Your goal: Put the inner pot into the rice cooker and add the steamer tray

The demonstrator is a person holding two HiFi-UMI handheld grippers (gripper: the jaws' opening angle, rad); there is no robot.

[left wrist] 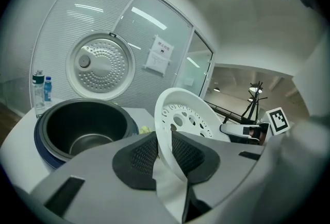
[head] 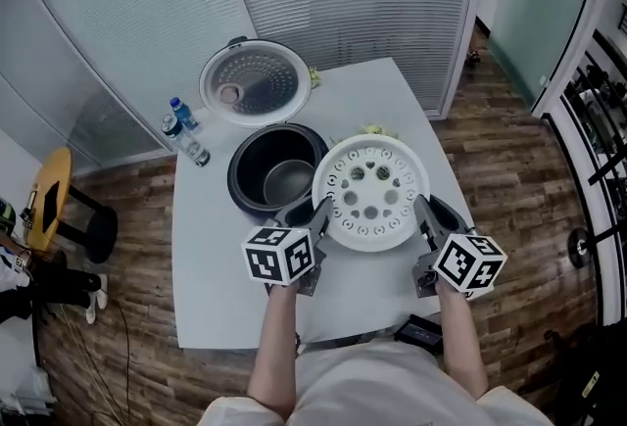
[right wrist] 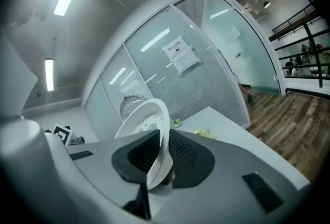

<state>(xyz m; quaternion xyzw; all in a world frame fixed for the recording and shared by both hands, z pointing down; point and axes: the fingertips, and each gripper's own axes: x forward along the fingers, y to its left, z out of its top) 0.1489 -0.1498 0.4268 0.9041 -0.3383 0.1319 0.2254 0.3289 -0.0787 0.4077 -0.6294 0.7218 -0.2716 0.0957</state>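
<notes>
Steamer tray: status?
Left gripper, right gripper shut on steamer tray rim, opposite sides. Tray held beside rice cooker, inner pot seated. Lid open, nothing blocking.

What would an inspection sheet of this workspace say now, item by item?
surface: white table, no damage seen
job's things: pot in cooker, lid open; tray held, not yet in cooker
clutter: two bottles; yellow-green bits; black item at near edge
grippers: left hand-held gripper and right hand-held gripper both shut on tray rim
cables: nothing seen on table
surroundings: glass walls, wood floor, yellow stool
</notes>
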